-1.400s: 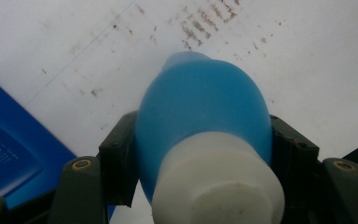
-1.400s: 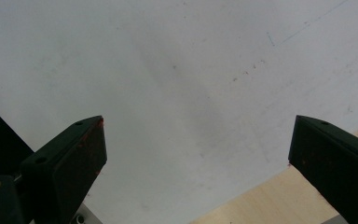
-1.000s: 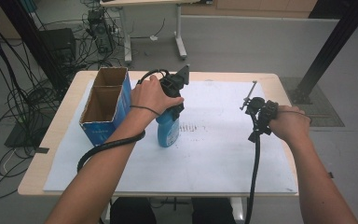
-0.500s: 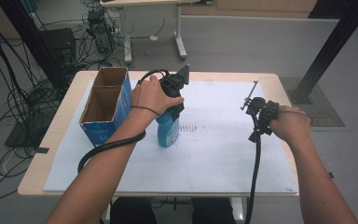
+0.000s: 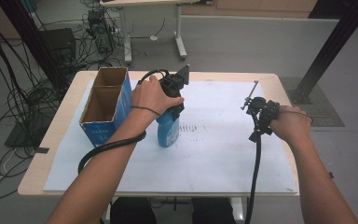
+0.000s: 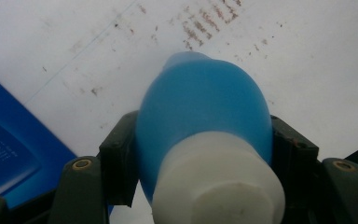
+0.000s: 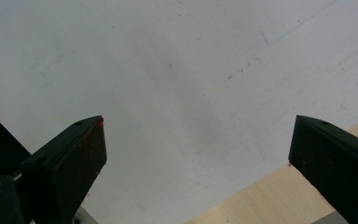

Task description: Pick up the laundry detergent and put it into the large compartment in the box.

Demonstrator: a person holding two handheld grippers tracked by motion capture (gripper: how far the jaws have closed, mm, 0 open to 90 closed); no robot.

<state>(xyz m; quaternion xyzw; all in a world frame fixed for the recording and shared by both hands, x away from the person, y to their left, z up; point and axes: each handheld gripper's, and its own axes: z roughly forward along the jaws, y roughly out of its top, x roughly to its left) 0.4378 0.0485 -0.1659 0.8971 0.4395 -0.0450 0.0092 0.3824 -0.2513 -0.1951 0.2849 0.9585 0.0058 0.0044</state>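
Note:
A blue bottle (image 5: pixel 168 129) with a white cap (image 6: pixel 219 184) stands upright on the white sheet (image 5: pixel 214 140) near the table's middle. My left gripper (image 5: pixel 173 100) comes down on it from above, and its two black jaws press on the bottle's blue shoulder (image 6: pixel 200 107) from both sides, just below the cap. My right gripper (image 5: pixel 261 109) hovers over the sheet's right part, far from the bottle. Its jaws stand wide apart with nothing between them (image 7: pixel 198 140).
An open blue cardboard box (image 5: pixel 106 105) with two compartments stands left of the bottle, close to it. The sheet covers most of the wooden table (image 5: pixel 279 81). Cables trail from both grippers toward the table's front edge. Floor cables and table legs lie beyond.

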